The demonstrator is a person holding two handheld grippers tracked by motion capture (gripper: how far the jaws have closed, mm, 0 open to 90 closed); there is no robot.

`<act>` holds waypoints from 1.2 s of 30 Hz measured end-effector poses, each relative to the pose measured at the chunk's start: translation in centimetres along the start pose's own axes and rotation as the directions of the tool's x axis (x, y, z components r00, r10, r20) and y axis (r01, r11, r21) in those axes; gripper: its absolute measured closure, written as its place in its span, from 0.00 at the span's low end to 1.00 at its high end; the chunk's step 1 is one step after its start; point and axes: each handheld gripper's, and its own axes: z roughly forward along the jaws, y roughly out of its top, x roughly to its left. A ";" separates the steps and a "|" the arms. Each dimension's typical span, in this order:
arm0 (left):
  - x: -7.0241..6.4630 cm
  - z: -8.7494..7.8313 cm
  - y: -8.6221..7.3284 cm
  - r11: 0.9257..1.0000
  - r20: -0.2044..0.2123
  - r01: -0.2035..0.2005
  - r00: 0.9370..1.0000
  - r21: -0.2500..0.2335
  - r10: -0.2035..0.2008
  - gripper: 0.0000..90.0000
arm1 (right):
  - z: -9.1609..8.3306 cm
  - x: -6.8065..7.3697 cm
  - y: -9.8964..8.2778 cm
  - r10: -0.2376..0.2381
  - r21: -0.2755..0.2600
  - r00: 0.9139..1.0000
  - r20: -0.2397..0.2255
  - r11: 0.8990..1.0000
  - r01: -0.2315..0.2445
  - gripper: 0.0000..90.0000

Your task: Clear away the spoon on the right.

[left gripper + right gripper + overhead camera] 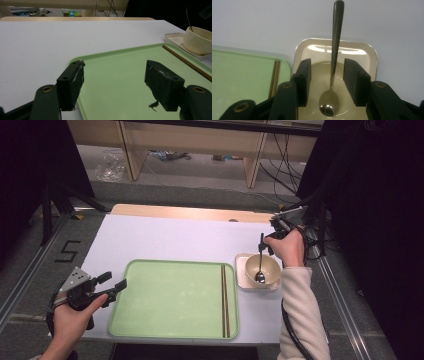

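My right gripper [327,82] hangs over the bowl [263,271], jaws released around the spoon [333,75] leaning at its 12 o'clock rim so it stays propped. Left gripper [115,82] idles open over the tray [170,300].

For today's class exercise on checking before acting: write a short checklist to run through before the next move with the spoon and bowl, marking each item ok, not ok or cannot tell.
1. Spoon rests in the bowl, handle leaning on its rim: ok.
2. Right tongs open, pads clear of the spoon handle on both sides: ok.
3. Bowl sits on the small square plate: ok.
4. Chopsticks lie on the green tray, along its right side: ok.
5. Left tongs open and holding nothing, over the tray's left edge: ok.
6. Bowl holds food or liquid: cannot tell.
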 end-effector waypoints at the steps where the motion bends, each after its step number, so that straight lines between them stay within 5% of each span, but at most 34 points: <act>1: 0.0 0.0 0.0 1.000 -0.001 -0.004 1.000 0.001 0.004 0.35 | 0.2 0.0 0.0 -0.003 0.007 1.000 -0.002 1.000 0.003 0.66; 4: -0.1 0.2 0.0 1.000 0.004 -0.004 1.000 0.005 0.004 0.35 | 0.8 -0.2 0.2 -0.004 0.011 1.000 -0.006 1.000 0.004 0.66; 9: 0.1 0.1 0.0 1.000 0.000 -0.001 1.000 0.005 0.001 0.35 | 1.5 -0.4 0.5 -0.041 -0.067 0.999 0.015 0.997 0.042 0.71; 10: 0.1 0.1 0.0 1.000 0.001 -0.001 1.000 0.005 0.001 0.35 | 1.6 -0.7 0.6 -0.079 -0.060 0.997 0.024 0.995 0.080 0.71; 12: 0.0 0.1 0.0 1.000 0.001 -0.001 1.000 0.004 0.001 0.35 | 2.0 -0.5 0.6 -0.050 -0.068 0.999 0.016 0.996 0.051 0.74; 13: 0.0 0.1 0.0 1.000 0.001 -0.002 1.000 0.003 0.002 0.35 | 2.2 -0.9 0.6 -0.094 -0.069 0.995 0.024 0.993 0.095 0.75; 24: 0.0 0.1 0.0 1.000 0.000 -0.002 1.000 0.005 0.002 0.35 | 3.9 -1.8 0.7 -0.077 -0.060 0.997 -0.020 0.995 0.075 0.87; 26: 0.0 0.1 0.0 1.000 0.000 -0.002 1.000 0.005 0.002 0.35 | 4.0 -1.6 0.7 -0.045 -0.056 0.998 -0.040 0.998 0.043 0.90; 28: 0.0 0.1 0.0 1.000 -0.001 -0.001 1.000 0.003 0.001 0.35 | 4.0 -1.8 0.8 -0.068 -0.052 0.997 -0.038 0.996 0.066 0.93; 30: 0.0 0.0 0.0 1.000 0.000 -0.002 1.000 0.004 0.002 0.35 | 4.1 -1.6 0.7 -0.037 -0.048 0.998 -0.049 0.998 0.034 0.94; 32: 0.0 0.1 0.0 1.000 0.000 -0.001 1.000 0.004 0.001 0.35 | 4.1 -1.9 0.8 -0.080 -0.055 0.996 -0.042 0.995 0.077 0.94; 34: 0.0 0.1 0.0 1.000 0.000 -0.002 1.000 0.005 0.002 0.35 | 4.1 -1.6 0.7 -0.034 -0.041 0.998 -0.048 0.999 0.032 0.94; 36: 0.0 0.1 0.0 1.000 0.000 -0.002 1.000 0.004 0.002 0.35 | 4.2 -1.7 0.7 -0.067 -0.045 0.997 -0.040 0.997 0.065 0.94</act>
